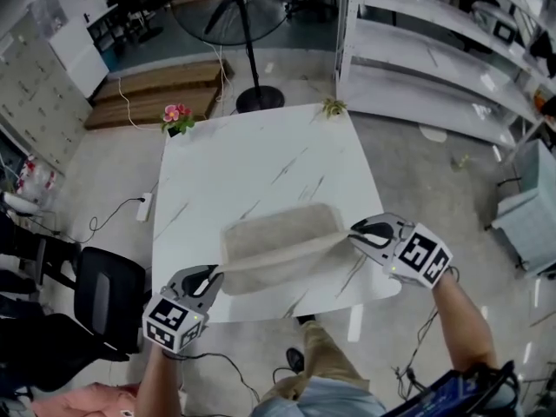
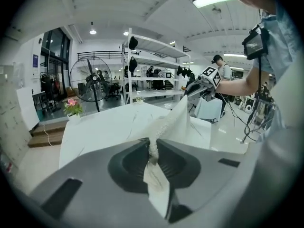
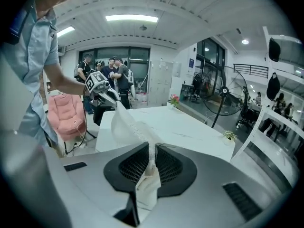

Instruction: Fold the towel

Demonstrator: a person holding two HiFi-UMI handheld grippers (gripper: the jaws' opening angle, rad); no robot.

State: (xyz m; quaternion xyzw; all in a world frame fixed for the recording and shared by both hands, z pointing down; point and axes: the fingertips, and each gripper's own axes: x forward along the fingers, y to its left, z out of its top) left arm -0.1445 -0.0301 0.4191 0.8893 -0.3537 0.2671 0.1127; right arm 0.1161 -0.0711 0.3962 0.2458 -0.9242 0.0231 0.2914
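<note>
Your left gripper has its jaws pressed onto one corner of the towel. In the left gripper view the cloth is bunched into a narrow rope where it passes between them, and a short flap of the corner sticks out behind, toward the camera. Your right gripper pinches the opposite corner the same way. In the right gripper view the fabric runs up through the closed jaws as a thin ridge, with a loose tail hanging on the near side.

Between the two grips the towel's near edge stretches taut. It runs from the left gripper, at the near left edge of the table, to the right gripper, which sits farther in and to the right. The rest of the pale cloth spreads away from you over the near half of the white marble-patterned top. You cannot tell from these views whether its far edge rests on the surface. A pot of pink flowers stands at the far left corner, well apart from the towel.
</note>
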